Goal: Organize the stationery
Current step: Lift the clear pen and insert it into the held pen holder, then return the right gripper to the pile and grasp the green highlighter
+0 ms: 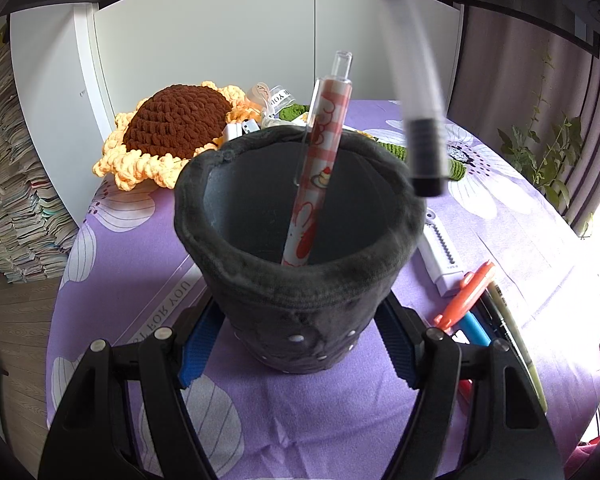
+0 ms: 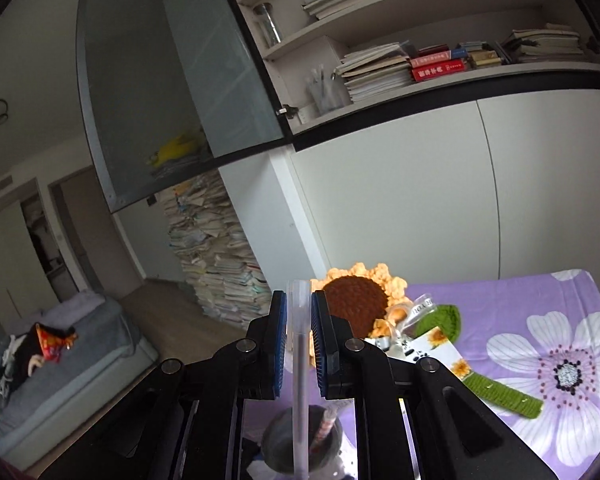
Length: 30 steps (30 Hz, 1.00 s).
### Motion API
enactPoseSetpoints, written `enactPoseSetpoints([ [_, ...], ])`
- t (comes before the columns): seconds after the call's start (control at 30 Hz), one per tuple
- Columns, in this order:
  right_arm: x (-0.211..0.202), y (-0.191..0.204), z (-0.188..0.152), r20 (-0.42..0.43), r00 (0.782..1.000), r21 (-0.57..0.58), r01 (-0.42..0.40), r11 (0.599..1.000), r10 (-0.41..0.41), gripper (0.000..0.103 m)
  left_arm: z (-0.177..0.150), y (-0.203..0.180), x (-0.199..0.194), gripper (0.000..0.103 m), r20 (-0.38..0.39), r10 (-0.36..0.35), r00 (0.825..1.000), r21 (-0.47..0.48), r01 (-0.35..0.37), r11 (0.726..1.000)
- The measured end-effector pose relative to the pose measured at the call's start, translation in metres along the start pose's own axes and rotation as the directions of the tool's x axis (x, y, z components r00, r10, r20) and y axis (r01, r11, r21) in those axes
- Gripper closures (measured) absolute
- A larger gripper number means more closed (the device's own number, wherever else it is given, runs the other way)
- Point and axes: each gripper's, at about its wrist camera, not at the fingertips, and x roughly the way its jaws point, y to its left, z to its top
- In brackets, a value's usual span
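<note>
A dark grey plush pen holder (image 1: 300, 300) stands on the purple flowered tablecloth, and my left gripper (image 1: 298, 344) is shut on its lower sides. A pink checked pen (image 1: 320, 160) leans upright inside it. A clear pen with a black grip (image 1: 420, 120) hangs above the holder's right rim, tip down. In the right wrist view my right gripper (image 2: 299, 312) is shut on that clear pen (image 2: 300, 360), with the pen holder (image 2: 276, 440) below it.
Loose pens lie right of the holder: an orange one (image 1: 466, 294), a blue one (image 1: 474, 330), a dark one with an olive end (image 1: 512, 328), and a white corrector (image 1: 440, 248). A crocheted sunflower (image 1: 172, 128) sits behind. Cabinet (image 2: 420, 200) beyond the table.
</note>
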Motion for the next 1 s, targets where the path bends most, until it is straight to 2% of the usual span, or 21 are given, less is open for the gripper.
enactPoseSetpoints([
  [0.17, 0.015, -0.006, -0.006, 0.012, 1.000, 0.010, -0.029, 1.000, 0.029, 0.090, 0.000, 0.001, 0.000, 0.031, 0.000, 0.000, 1.000, 0.000, 0.000, 1.000],
  [0.47, 0.001, -0.002, -0.025, -0.040, 0.999, -0.112, -0.007, 0.994, 0.003, 0.090, 0.000, 0.001, 0.000, 0.031, -0.001, 0.001, 1.000, 0.001, -0.001, 1.000],
  [0.67, -0.009, -0.009, -0.037, -0.099, 0.995, -0.088, 0.018, 0.996, -0.026, 0.090, 0.001, 0.000, 0.000, 0.031, -0.001, 0.001, 1.000, 0.001, -0.001, 1.000],
  [0.83, -0.007, -0.013, -0.050, -0.177, 0.983, -0.067, 0.039, 0.997, -0.050, 0.090, 0.001, 0.000, 0.000, 0.031, -0.001, 0.001, 1.000, 0.001, -0.001, 1.000],
  [1.0, -0.014, -0.014, -0.056, -0.215, 0.975, -0.053, 0.050, 0.997, -0.060, 0.090, 0.000, 0.000, 0.000, 0.031, -0.002, 0.002, 1.000, 0.001, -0.002, 1.000],
])
